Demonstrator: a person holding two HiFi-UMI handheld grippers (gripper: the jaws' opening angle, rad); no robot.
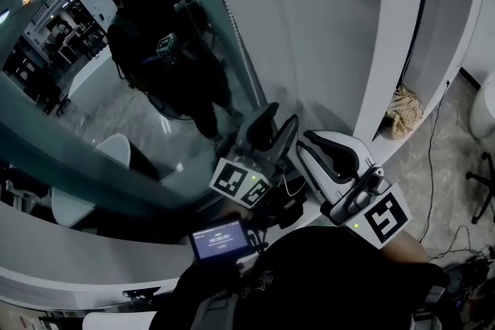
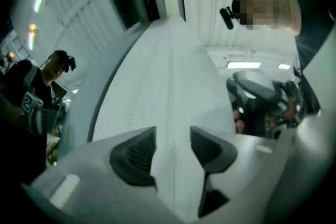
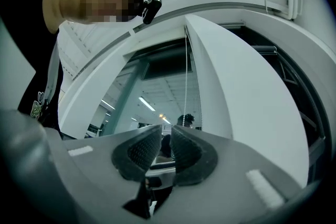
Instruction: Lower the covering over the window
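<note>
A thin bead chain (image 1: 241, 58) hangs along the right edge of the window glass (image 1: 93, 81). In the right gripper view this chain (image 3: 186, 76) runs straight down to the pad tips and vanishes there. My right gripper (image 3: 167, 150) has its pads almost together on it, with only a narrow slit left. In the head view the right gripper (image 1: 334, 154) sits just right of the left gripper (image 1: 269, 129), both pointing up at the window. My left gripper (image 2: 173, 152) is open with nothing between its pads. A faint chain (image 2: 138, 97) runs up the white frame left of its gap.
A white curved window frame (image 1: 387, 35) rises on the right, with a crumpled cloth (image 1: 404, 113) at its foot. Cables (image 1: 433, 174) trail over the floor. A small lit screen (image 1: 220, 238) sits at my chest. The glass reflects a dark figure (image 1: 166, 50).
</note>
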